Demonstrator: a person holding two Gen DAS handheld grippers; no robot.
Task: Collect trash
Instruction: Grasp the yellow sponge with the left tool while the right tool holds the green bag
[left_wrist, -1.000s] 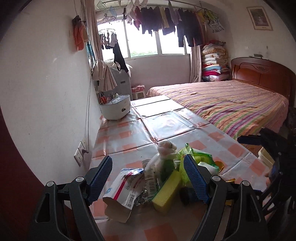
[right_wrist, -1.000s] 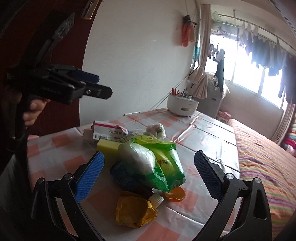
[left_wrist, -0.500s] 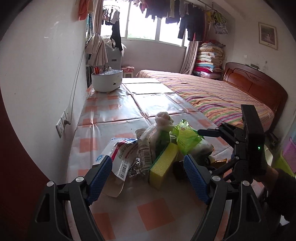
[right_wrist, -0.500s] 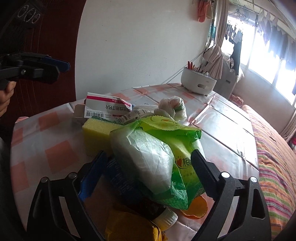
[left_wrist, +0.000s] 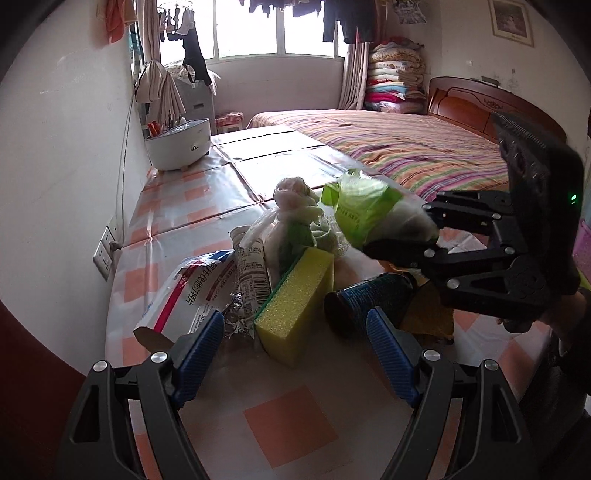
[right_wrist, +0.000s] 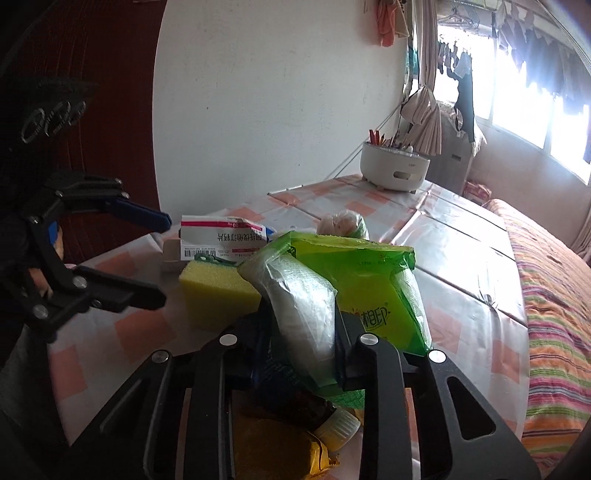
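White walls (left_wrist: 66, 155), dark red door (right_wrist: 122, 110) at the near end. Bright window (left_wrist: 251, 33) at the far end, clothes (left_wrist: 340, 18) hung across it. Striped bed (left_wrist: 399, 147) with wooden headboard (left_wrist: 480, 107) on the right, folded quilts (left_wrist: 395, 81) stacked behind. Checked surface (left_wrist: 291, 421) along the left wall, socket (left_wrist: 103, 254) beside it. Framed picture (left_wrist: 511, 20) high up.

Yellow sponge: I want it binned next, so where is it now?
In the left wrist view the yellow sponge lies on the table between the open left gripper's fingers, beside the dark bottle.
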